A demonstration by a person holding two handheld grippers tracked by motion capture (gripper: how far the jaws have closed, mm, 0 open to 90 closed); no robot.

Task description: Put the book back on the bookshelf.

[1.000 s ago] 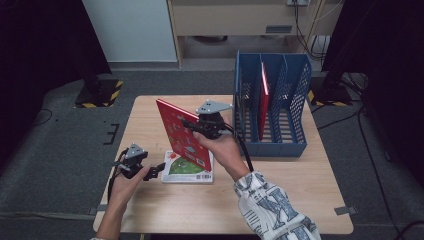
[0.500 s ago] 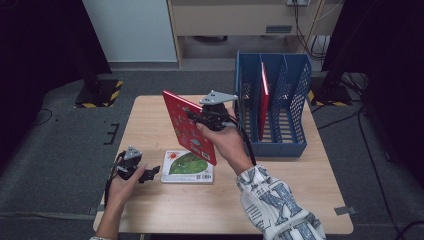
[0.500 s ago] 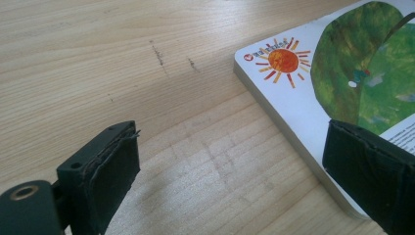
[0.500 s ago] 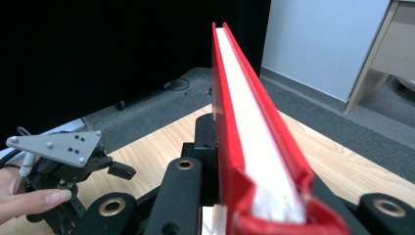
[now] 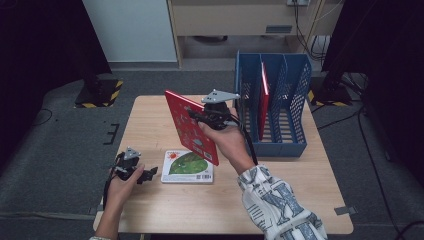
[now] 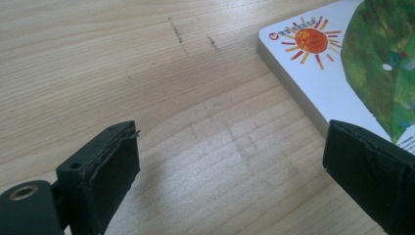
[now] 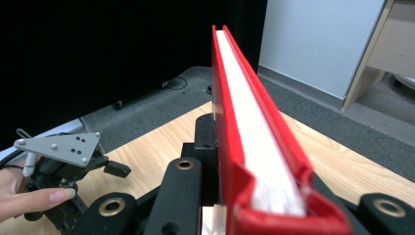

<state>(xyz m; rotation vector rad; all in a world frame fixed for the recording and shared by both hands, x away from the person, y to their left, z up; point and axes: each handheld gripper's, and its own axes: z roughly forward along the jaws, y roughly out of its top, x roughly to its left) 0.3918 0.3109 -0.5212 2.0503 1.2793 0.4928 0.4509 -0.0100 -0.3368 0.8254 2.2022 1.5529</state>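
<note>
Right gripper [image 5: 202, 119]: jaws clamped on one red book [image 5: 190, 125], which is held upright above the table [image 5: 150, 107], long axis running toward the person. Blue file rack [image 5: 295, 135], one, three slots, is set just to the right of the held book; a second red book [image 5: 263, 100] is stood in its middle slot. The right hand is judged nearer. Left gripper [image 5: 142, 175]: jaws spread wide, nothing held, just left of one green-covered book [image 5: 189, 166], laid flat.
</note>
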